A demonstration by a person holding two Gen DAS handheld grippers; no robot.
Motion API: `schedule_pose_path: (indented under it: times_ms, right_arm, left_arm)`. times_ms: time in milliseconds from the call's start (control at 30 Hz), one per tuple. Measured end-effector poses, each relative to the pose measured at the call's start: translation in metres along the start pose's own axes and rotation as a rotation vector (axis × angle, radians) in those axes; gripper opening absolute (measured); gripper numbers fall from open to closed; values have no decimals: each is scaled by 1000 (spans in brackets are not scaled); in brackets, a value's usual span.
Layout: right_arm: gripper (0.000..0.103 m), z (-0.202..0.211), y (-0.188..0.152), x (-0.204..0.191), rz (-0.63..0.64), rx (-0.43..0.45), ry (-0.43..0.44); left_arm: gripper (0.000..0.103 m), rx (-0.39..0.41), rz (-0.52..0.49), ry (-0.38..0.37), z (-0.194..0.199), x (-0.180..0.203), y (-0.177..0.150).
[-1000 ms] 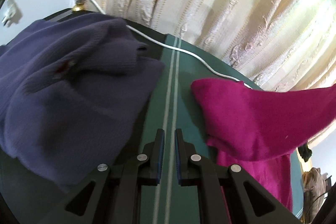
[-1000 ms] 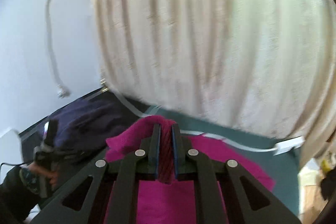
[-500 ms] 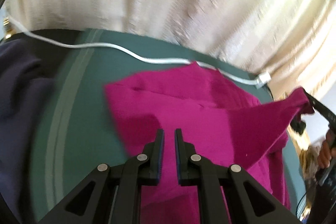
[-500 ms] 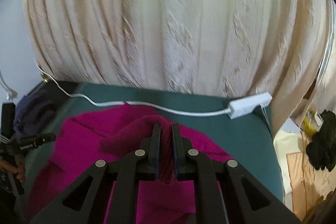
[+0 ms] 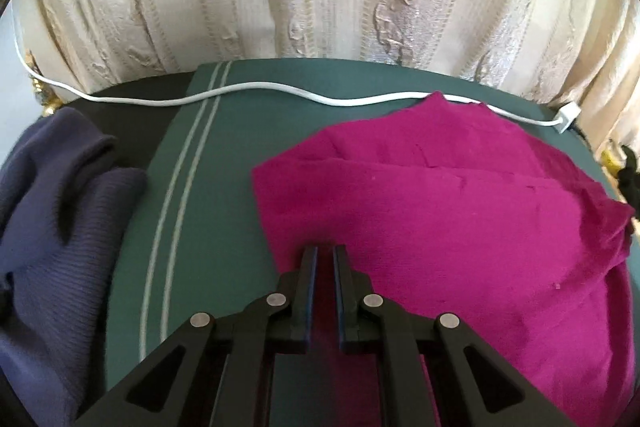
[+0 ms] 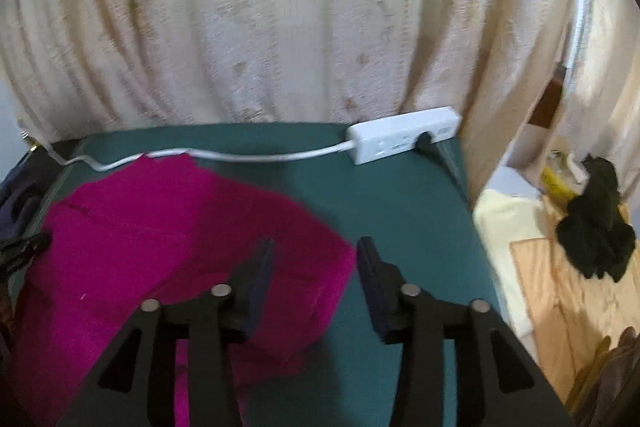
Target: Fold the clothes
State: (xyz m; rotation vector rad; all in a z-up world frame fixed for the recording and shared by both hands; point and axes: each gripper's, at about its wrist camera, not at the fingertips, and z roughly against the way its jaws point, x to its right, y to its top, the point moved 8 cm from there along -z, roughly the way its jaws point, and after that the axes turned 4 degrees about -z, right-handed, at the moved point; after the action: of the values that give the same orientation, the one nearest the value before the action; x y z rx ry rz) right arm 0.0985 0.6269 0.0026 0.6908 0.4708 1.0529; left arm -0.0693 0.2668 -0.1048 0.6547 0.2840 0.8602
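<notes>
**Magenta garment down, right jaws parted**

The magenta garment lies folded over on the green cloth, centre to right of frame; its lower edge runs out of view. The left gripper is closed, nothing pinched, over the garment's near-left edge. The right gripper has just been opening; its blurred jaws stand apart, gripping nothing, above the garment's right edge. At far left, a navy garment is cut off.
</notes>
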Motion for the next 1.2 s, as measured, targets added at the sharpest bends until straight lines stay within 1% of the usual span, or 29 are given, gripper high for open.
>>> schedule_pose_path:
  times_ms: [67, 133, 233, 267, 300, 367, 433, 467, 500, 567, 667, 733, 767, 800, 867, 1033, 1200]
  right_arm:
    - [48, -4, -9, -16, 39, -26, 31]
    - [48, -17, -22, -32, 94, -73, 38]
    - [48, -43, -45, -36, 141, -165, -34]
    - [48, -48, -49, -32, 135, -174, -45]
    - [53, -49, -49, -29, 126, -161, -45]
    - [57, -50, -49, -23, 104, -144, -44]
    - [58, -48, -49, -20, 79, -152, -49]
    - [58, -45, -50, -21, 82, -150, -58]
    - [58, -40, -51, -24, 89, -144, -64]
    - [58, -26, -55, -29, 95, -131, -48]
    - [60, 1, -65, -35, 95, -117, 2]
    - [60, 20, -72, -38, 95, -108, 37]
    - [61, 29, -77, -40, 96, -109, 56]
    - [66, 37, -84, -40, 100, -115, 78]
    - [71, 55, -99, -42, 118, -118, 110]
    - [71, 106, -144, -46, 213, -90, 158]
    - [71, 154, -193, -62, 343, -58, 242]
  left_arm:
    - [10, 2, -16, 23, -2, -2, 1]
    - [10, 3, -6, 31, -5, -6, 2]
    - [10, 3, 7, 43, -8, -13, 2]
    - [10, 3, 8, 45, -8, -14, 2]
    - [10, 2, 9, 47, -8, -16, 2]
    - [10, 1, 4, 52, -10, -14, 3]
    - [10, 0, -3, 59, -10, -13, 3]
    - [10, -1, 4, 49, -8, -13, 3]
    - [10, -3, 12, 38, -7, -13, 2]
    - [10, -16, 52, -4, 0, -15, -4]
    - [11, -48, 140, -74, 13, -20, -18]
    - [11, -62, 170, -122, 27, -21, -30]
    - [11, -63, 166, -130, 34, -20, -35]
    - [11, -64, 161, -137, 40, -19, -40]
    - [11, -64, 139, -145, 55, -16, -52]
    - [11, -55, 66, -154, 94, -1, -84]
    - [11, -26, -27, -194, 125, 37, -110]
